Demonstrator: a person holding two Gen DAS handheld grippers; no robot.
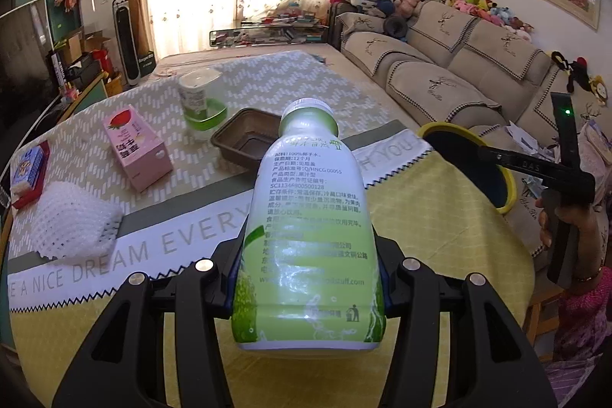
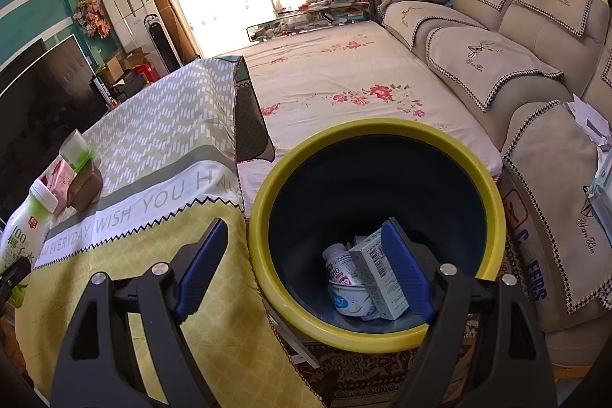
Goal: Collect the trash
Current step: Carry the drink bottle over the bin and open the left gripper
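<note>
A green-and-white drink bottle point(image 1: 310, 197) with a white cap is lifted over the table, and my left gripper point(image 1: 306, 278) is shut on its lower body. The same bottle point(image 2: 23, 236) shows at the left edge of the right wrist view. The yellow-rimmed dark bin point(image 2: 375, 129) stands beside the table's right end; inside lie a white bottle point(image 2: 340, 262), a pale box point(image 2: 378, 274) and a white bowl point(image 2: 350, 303). My right gripper point(image 2: 304, 243) hangs open above the bin's near left rim, with nothing between its blue pads.
On the table point(image 1: 420, 209) lie a pink carton point(image 1: 137, 148), a brown tray point(image 1: 244, 136), a cup with a green band point(image 1: 199, 98), white foam netting point(image 1: 72, 220) and a blue packet point(image 1: 26, 174). A sofa point(image 2: 497, 56) and flowered bed point(image 2: 344, 71) lie beyond the bin.
</note>
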